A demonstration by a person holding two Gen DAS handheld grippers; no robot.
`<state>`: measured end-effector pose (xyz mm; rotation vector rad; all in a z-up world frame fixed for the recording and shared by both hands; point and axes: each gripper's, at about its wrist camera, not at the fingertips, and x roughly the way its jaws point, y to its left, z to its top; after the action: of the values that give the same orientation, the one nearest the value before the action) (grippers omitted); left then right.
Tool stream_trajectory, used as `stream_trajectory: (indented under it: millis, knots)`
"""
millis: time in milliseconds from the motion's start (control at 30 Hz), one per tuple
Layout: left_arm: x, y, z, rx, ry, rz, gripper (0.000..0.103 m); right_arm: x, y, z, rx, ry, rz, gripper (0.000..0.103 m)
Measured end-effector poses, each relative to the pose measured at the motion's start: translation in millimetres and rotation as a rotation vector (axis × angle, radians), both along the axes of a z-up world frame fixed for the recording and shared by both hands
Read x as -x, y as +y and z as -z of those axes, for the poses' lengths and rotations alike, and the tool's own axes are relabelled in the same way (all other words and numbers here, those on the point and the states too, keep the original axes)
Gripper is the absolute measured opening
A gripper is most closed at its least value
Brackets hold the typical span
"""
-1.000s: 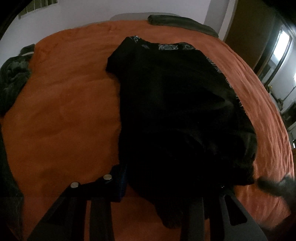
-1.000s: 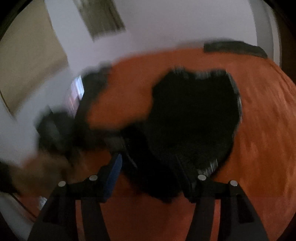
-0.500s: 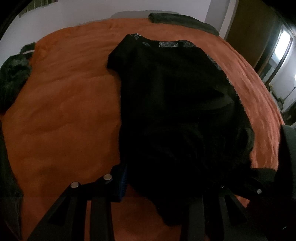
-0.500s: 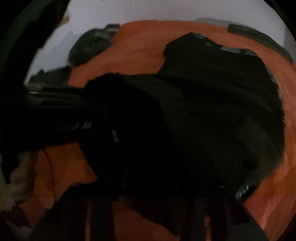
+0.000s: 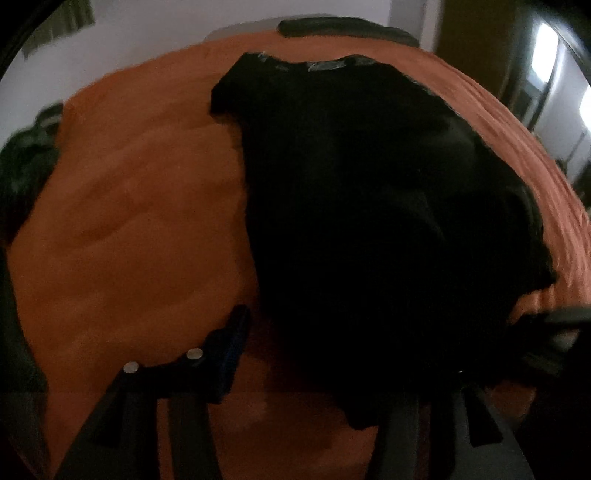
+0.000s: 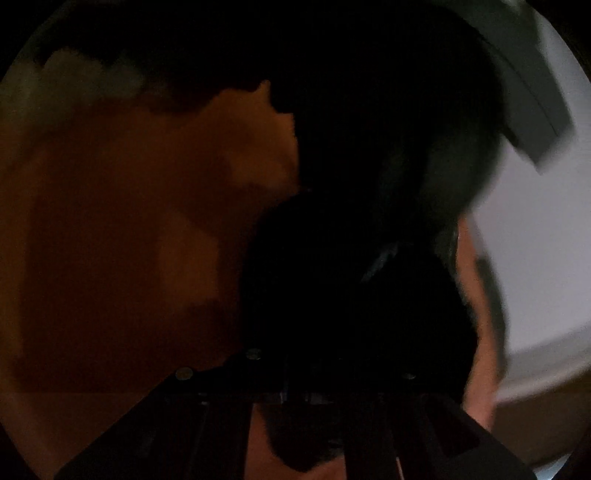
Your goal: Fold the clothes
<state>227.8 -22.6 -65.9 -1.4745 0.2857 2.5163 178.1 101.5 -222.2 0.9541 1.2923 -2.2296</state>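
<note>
A black garment (image 5: 369, 206) with pale print along its far hem lies on the orange bed cover (image 5: 129, 229). My left gripper (image 5: 332, 354) is at its near edge and its jaws are opening. The blue-padded left finger (image 5: 232, 350) stands clear of the cloth, while the right finger is buried under it. In the dim right wrist view, my right gripper (image 6: 325, 380) has its fingers drawn together on a bunch of the black garment (image 6: 351, 295). The right gripper also shows as a dark blur (image 5: 554, 332) at the garment's near right corner.
A dark green heap of clothes (image 5: 26, 166) lies at the bed's left edge. A dark folded item (image 5: 343, 27) rests at the far end by the white wall. A lit doorway (image 5: 543, 74) is at the right. Bare orange cover spreads left of the garment.
The left jaws have widened and the blue pad has come off the cloth's edge. The right gripper swung down to the garment's near right corner, rolled, and closed on the fabric.
</note>
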Motion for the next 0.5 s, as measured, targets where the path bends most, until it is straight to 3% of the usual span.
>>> stream_trajectory:
  millis: [100, 167, 233, 333, 500]
  knots:
    - [-3, 0, 5, 0.028, 0.02, 0.024, 0.056, 1, -2, -8, -0.085, -0.032, -0.019, 0.013]
    - [-7, -2, 7, 0.025, 0.022, 0.023, 0.056, 14, 7, -29, -0.001, -0.15, 0.083, 0.046]
    - [-11, -4, 6, 0.026, 0.038, 0.005, 0.058, 24, 17, -51, 0.037, -0.225, 0.187, 0.056]
    - [-17, -5, 8, 0.014, 0.047, -0.017, 0.058, 27, 18, -61, -0.149, -0.196, 0.254, 0.056]
    - [-15, -11, 10, -0.012, 0.043, -0.019, 0.057, 16, -12, -28, -0.534, -0.048, 0.12, 0.06]
